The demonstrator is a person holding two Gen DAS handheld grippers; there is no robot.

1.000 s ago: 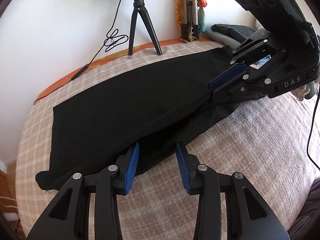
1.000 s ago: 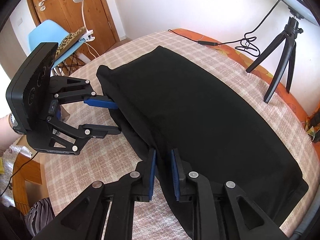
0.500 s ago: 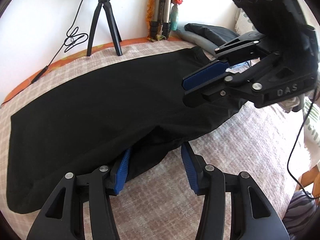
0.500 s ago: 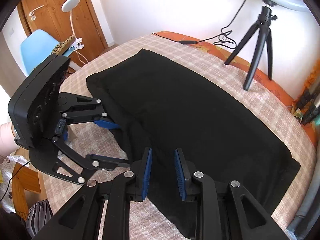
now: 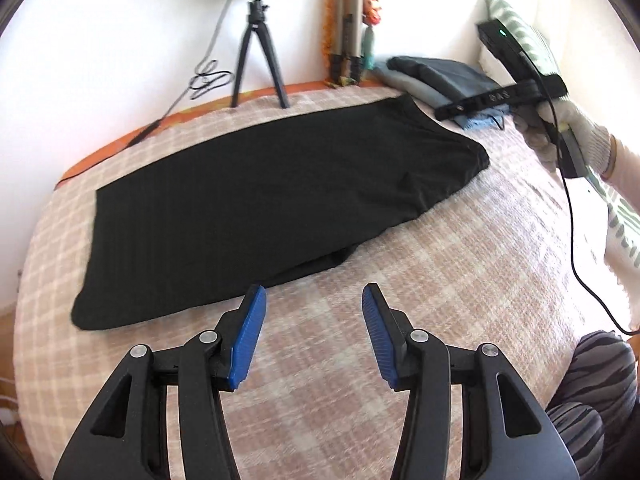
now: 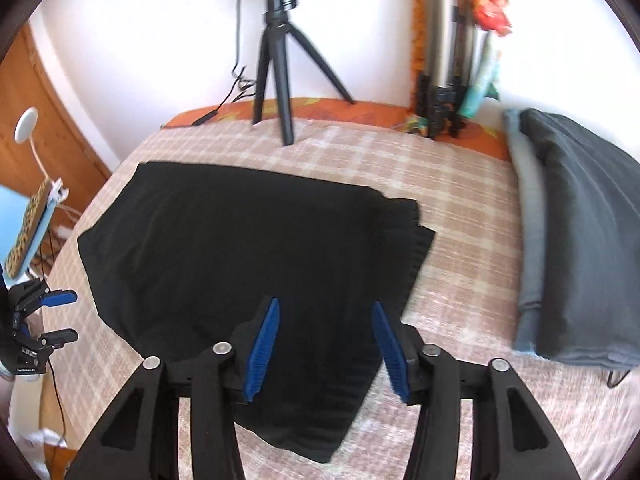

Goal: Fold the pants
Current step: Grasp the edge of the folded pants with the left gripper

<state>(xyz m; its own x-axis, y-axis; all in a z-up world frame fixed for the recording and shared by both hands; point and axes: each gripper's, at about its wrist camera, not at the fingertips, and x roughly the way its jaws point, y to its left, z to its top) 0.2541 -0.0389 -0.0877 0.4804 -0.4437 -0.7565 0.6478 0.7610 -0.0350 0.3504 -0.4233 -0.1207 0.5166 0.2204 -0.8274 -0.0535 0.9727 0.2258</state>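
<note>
The black pants (image 5: 260, 196) lie flat on the checked bed cover, folded lengthwise with one leg on the other; they also show in the right wrist view (image 6: 256, 248). My left gripper (image 5: 314, 332) is open and empty, above the cover just in front of the pants' near edge. My right gripper (image 6: 326, 344) is open and empty, hovering over the waist end of the pants. In the left wrist view the right gripper's body shows held high at the far right, its fingers not seen. The left gripper (image 6: 60, 316) shows open at the right wrist view's left edge.
A ring-light tripod (image 5: 256, 60) stands at the bed's far edge, with a cable (image 5: 208, 80) trailing left. Folded grey clothes (image 6: 576, 232) lie at the right, also in the left wrist view (image 5: 432, 76). A wooden door (image 6: 44, 120) and blue chair (image 6: 20, 224) are at left.
Both grippers let go of the pants' edge, opened wide and pulled back. The right gripper rose and swung to the waist end. The pants now lie flat.
</note>
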